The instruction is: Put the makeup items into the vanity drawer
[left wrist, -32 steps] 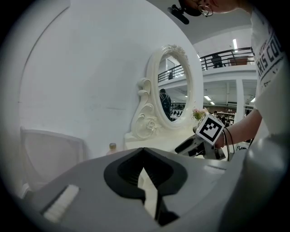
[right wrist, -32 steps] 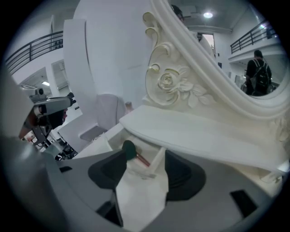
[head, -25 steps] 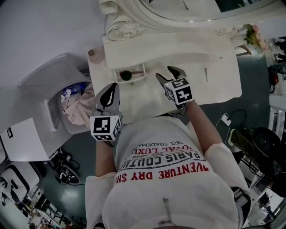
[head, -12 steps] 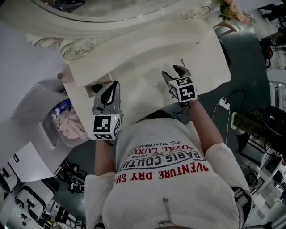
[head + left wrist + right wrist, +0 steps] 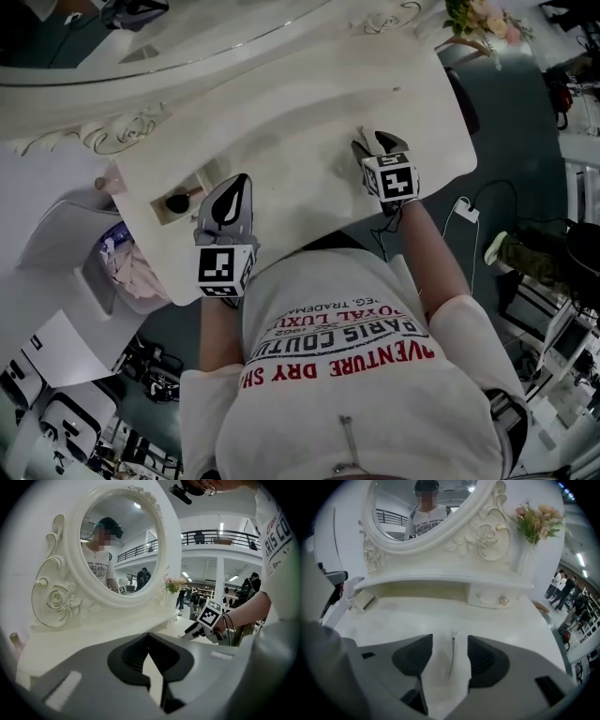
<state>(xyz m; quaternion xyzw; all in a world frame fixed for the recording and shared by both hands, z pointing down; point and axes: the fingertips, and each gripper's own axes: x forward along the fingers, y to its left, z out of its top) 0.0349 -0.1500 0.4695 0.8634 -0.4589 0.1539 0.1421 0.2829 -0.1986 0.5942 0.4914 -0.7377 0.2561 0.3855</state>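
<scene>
A person in a printed T-shirt leans over a white vanity table [image 5: 300, 103], a hand-held gripper in each fist, partway through clearing makeup into its drawer. The right gripper [image 5: 370, 142] hangs low over the tabletop with its jaws spread. It is lined up so that a thin makeup stick [image 5: 452, 658], possibly an eyeliner pencil though it is too slender to identify, lies flat on the surface in the gap between them, untouched by either pad. That straddling pose suggests a pickup is being prepared.

The left gripper [image 5: 236, 187] has its tips drawn together on nothing and is held above the near edge of the table. It appears to be parked there to leave the approach clear.

At the table's left end the open drawer [image 5: 199, 185] already holds a dark-headed makeup item [image 5: 177, 202]. It is well apart from the stick, so a carry across the top will be needed. A second small drawer with a knob [image 5: 490, 599] sits shut under the oval mirror [image 5: 119, 541]. A vase of flowers [image 5: 534, 522] stands at the far right, out of the path.
</scene>
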